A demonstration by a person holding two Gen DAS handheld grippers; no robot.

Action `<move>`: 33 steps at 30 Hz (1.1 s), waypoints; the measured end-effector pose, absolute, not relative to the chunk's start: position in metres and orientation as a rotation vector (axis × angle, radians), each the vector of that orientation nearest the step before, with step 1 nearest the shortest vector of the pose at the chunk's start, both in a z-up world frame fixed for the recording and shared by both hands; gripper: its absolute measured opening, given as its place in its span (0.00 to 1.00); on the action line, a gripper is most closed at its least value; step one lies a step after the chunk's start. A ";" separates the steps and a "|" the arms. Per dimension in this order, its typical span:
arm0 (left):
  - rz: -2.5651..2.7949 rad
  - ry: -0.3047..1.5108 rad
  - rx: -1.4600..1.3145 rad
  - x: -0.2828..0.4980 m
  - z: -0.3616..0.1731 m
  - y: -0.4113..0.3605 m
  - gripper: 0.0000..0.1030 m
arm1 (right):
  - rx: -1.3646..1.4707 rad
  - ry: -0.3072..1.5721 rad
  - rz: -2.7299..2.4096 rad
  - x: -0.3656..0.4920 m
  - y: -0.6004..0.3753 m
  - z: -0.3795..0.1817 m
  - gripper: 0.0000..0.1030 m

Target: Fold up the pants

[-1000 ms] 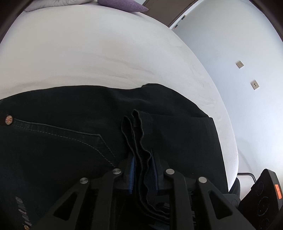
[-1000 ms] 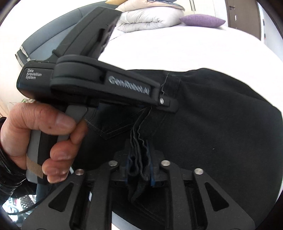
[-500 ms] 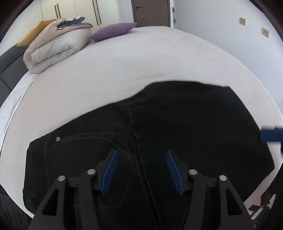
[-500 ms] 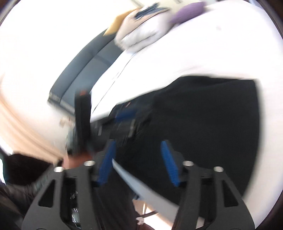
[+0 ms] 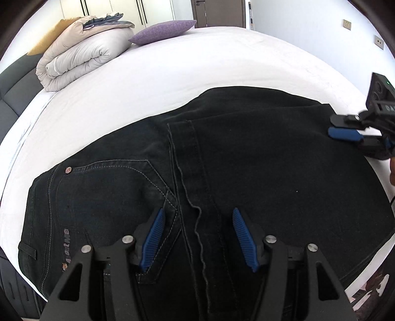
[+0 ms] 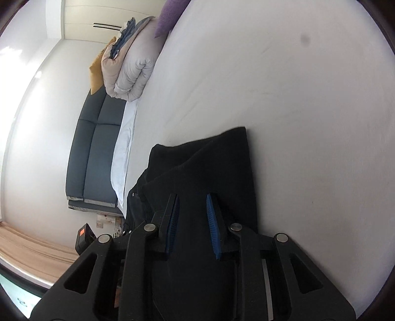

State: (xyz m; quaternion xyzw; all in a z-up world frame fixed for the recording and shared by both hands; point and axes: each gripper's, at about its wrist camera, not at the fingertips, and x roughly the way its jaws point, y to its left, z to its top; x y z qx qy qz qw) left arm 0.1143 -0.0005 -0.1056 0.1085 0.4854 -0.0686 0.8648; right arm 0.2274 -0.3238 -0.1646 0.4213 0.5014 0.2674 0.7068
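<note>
While tongs gape — pants (image 5: 246, 158) folded, bed (image 5: 172, 69).

pants (image 5: 246, 160) near edge: under left tongs (image 5: 197, 234) | lower hem: cropped

A white bed (image 5: 172, 74) carries a rolled duvet (image 5: 81, 56) and a purple pillow (image 5: 163, 30); behind, a brown door (image 5: 217, 12).

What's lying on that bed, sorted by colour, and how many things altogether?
Black: 1, the pants
Purple: 1, the pillow
Beige: 1, the folded duvet
Mustard: 1, the cushion behind the duvet
Total: 4
</note>
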 end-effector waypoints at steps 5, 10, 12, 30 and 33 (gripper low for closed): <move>-0.137 1.015 0.221 0.111 -0.108 -0.004 0.60 | 0.869 1.145 0.637 0.207 -0.294 -0.169 0.21; -0.134 1.013 0.213 0.109 -0.106 -0.004 0.60 | 0.850 1.175 0.687 0.162 -0.278 -0.156 0.21; -0.134 1.012 0.209 0.108 -0.106 -0.004 0.60 | 0.846 1.184 0.700 0.144 -0.278 -0.157 0.21; -0.132 0.989 0.160 0.106 -0.106 0.008 0.60 | 0.764 1.147 0.754 0.078 -0.262 -0.097 0.24; -0.131 0.984 0.144 0.105 -0.105 0.011 0.59 | 0.791 1.078 0.758 0.098 -0.262 -0.076 0.24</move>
